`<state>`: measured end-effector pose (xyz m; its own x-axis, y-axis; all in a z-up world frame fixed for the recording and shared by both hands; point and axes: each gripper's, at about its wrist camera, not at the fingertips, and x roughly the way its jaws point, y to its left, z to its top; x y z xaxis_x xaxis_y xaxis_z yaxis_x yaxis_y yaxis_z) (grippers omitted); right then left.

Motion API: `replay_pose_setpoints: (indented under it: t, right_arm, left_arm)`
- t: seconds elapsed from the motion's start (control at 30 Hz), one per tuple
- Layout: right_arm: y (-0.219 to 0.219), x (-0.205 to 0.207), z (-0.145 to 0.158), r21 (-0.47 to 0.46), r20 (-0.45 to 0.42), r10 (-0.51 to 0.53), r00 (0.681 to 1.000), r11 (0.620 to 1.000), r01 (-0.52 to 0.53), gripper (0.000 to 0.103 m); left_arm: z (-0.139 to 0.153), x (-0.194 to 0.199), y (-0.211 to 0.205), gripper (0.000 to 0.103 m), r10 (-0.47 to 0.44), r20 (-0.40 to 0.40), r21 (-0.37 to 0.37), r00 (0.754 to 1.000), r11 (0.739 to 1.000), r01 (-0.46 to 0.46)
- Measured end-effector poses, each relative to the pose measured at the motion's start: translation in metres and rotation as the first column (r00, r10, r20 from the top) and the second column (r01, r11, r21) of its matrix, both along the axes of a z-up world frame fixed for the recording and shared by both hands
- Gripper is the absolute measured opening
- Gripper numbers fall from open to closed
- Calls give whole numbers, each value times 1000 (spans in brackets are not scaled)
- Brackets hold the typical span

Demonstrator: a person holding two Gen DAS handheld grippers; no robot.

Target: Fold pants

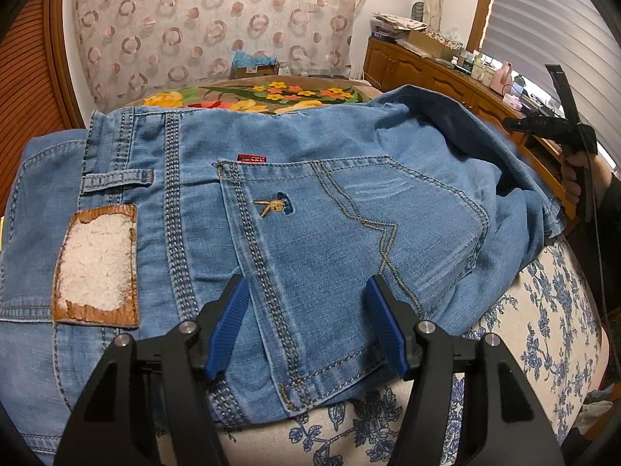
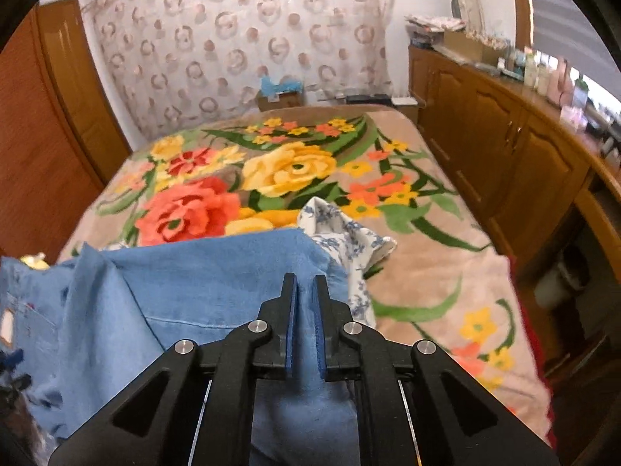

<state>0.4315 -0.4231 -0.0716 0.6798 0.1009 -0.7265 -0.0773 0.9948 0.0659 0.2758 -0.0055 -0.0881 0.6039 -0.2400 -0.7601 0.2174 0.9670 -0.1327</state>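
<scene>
We've got the pants (image 1: 310,213) lying seat-up on a blue-flowered sheet (image 1: 543,330) on the bed, waistband to the left, legs running off to the right. So the long axis goes L–R across our view.

L to R: the worn leather patch (image 1: 97,264) sits by the waistband, then the back pocket (image 1: 349,240) in the middle. Our left gripper (image 1: 306,322) hovers right above the pocket w/ jaws roughly half open, holding nothing – whether the tips touch the denim we can't tell.

Further right the leg fabric is bunched and lifted. Our right gripper (image 2: 304,310) has its jaws nearly closed on a fold of that denim, cloth pinched between the blue pads.

The relation that matters, we judge: the leg end is at the right hand, the waist at the left, so the fold should carry leg over toward waist, along the long axis.

Room: the flowered blanket (image 2: 427,272) beyond is open; a wooden cabinet (image 2: 504,155) lines the far right edge, so we'd keep swings inward.
</scene>
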Motion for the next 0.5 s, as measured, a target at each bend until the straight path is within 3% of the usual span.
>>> replay_pose_setpoints:
  t: [0.1, 0.5]
  right_arm:
    - [10, -15, 3, -47, 3, 23, 1000, 999, -23, 28]
    - [110, -108, 1, -6, -20, 308, 951, 951, -308, 40]
  left_arm:
    - [0, 0, -1, 62, 1, 0, 3, 1000, 1000, -1]
    - [-2, 2, -1, 62, 5, 8, 16, 1000, 1000, -5]
